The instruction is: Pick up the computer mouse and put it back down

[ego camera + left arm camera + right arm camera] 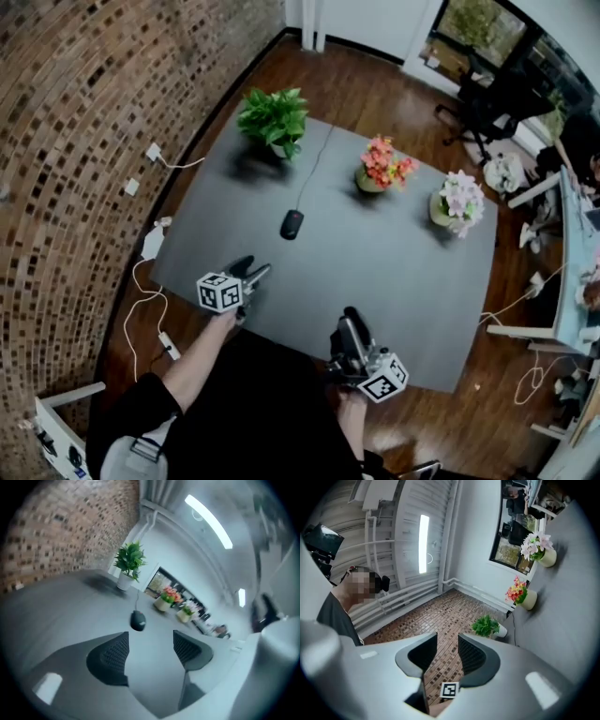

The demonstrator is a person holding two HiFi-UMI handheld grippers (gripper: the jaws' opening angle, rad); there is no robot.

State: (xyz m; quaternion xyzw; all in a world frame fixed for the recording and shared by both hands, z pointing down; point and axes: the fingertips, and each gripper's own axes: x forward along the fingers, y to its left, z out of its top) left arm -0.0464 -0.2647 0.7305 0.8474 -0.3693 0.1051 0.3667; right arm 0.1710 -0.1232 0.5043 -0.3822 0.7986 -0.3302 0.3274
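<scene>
The small black oval corded computer mouse [292, 224] lies flat on the grey table top [394, 272] ahead of me, near its middle, its thin dark cord [314, 165] running to the far edge.

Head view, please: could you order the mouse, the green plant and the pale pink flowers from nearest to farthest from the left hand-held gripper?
1. Mouse, mid-table, just ahead of the left hand-held gripper.
2. Green plant, far left corner.
3. Pale pink flowers, far right edge.
</scene>
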